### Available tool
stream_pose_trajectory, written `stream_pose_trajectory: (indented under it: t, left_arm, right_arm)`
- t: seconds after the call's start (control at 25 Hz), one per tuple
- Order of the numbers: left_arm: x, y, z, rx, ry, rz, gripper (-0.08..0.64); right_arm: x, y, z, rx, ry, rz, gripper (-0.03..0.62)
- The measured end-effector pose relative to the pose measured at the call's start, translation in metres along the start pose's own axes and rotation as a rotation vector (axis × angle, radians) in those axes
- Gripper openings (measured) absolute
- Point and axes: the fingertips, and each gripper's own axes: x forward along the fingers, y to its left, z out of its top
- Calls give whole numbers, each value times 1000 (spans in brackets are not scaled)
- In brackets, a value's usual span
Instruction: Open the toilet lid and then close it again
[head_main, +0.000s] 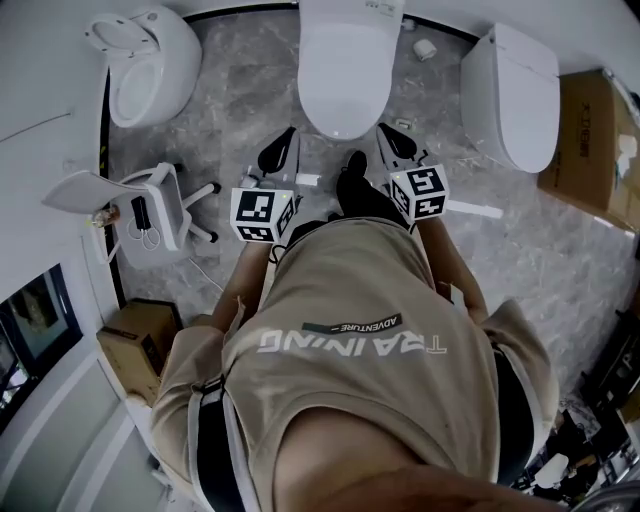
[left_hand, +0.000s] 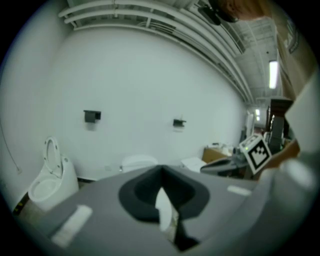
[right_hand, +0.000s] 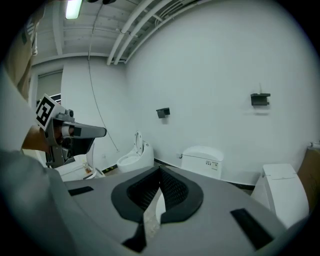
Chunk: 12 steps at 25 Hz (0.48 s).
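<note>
The middle toilet (head_main: 345, 70) stands against the far wall with its white lid down. In the head view my left gripper (head_main: 288, 136) hovers just short of the bowl's front left, and my right gripper (head_main: 385, 130) just short of its front right. Neither touches the toilet. The left gripper view shows my left gripper (left_hand: 162, 171) shut and empty, with the closed toilet (left_hand: 137, 162) beyond its tips. In the right gripper view my right gripper (right_hand: 160, 171) also has its jaws together with nothing in them, the toilet (right_hand: 202, 160) ahead of it.
A second toilet (head_main: 140, 60) with its lid raised stands at the left, and a third, closed toilet (head_main: 515, 95) at the right. A white wheeled stool (head_main: 150, 205) sits at the left. Cardboard boxes (head_main: 590, 130) stand at the right edge, another box (head_main: 135, 340) at lower left.
</note>
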Motion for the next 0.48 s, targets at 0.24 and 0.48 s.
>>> stream_pose_trajectory:
  t: [0.24, 0.48]
  left_arm:
    - [65, 3, 31, -14, 17, -39, 5]
    - [108, 3, 47, 31, 42, -74, 5]
  right_arm:
    - [34, -58, 22, 34, -26, -18, 14]
    - [51, -91, 19, 17, 9, -47, 14]
